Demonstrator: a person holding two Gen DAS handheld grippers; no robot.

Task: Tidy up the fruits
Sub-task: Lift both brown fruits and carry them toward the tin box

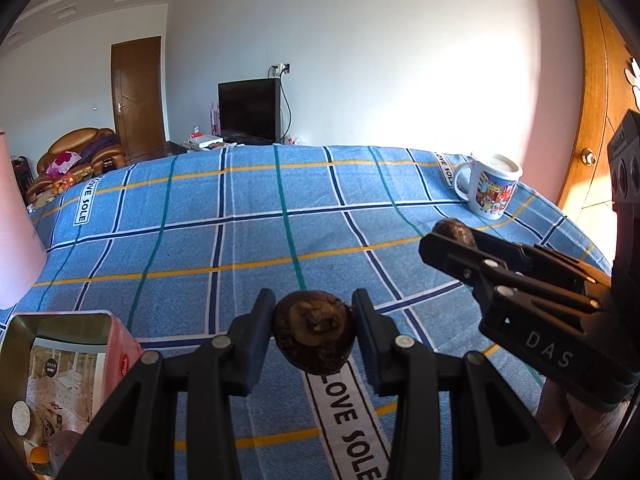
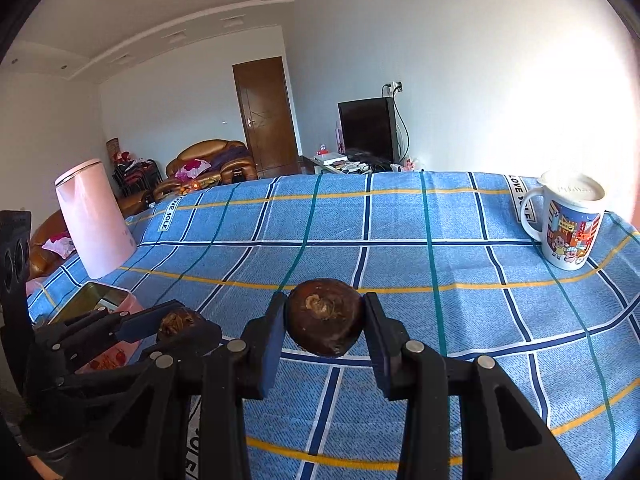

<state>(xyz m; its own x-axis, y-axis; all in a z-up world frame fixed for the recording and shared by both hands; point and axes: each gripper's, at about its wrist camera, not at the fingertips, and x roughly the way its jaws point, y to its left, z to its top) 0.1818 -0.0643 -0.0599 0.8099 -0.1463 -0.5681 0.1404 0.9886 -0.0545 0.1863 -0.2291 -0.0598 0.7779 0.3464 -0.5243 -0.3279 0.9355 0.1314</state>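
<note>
Above the blue checked surface (image 1: pixel 248 236), each tool is clamped on a dark brown fruit: left tool (image 1: pixel 314 334) near the pink tin (image 1: pixel 120 344), right tool (image 2: pixel 325 320) toward the mug (image 2: pixel 568 220).

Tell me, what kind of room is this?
Most likely a home living room: a brown sofa piled with cushions, a dark television against the wall, and a checked cloth covering the table in front.

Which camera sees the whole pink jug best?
The right wrist view: the pink jug stands whole there, lid to base, on the blue cloth. The left wrist view catches only a slice of its side at the picture's edge.
</note>
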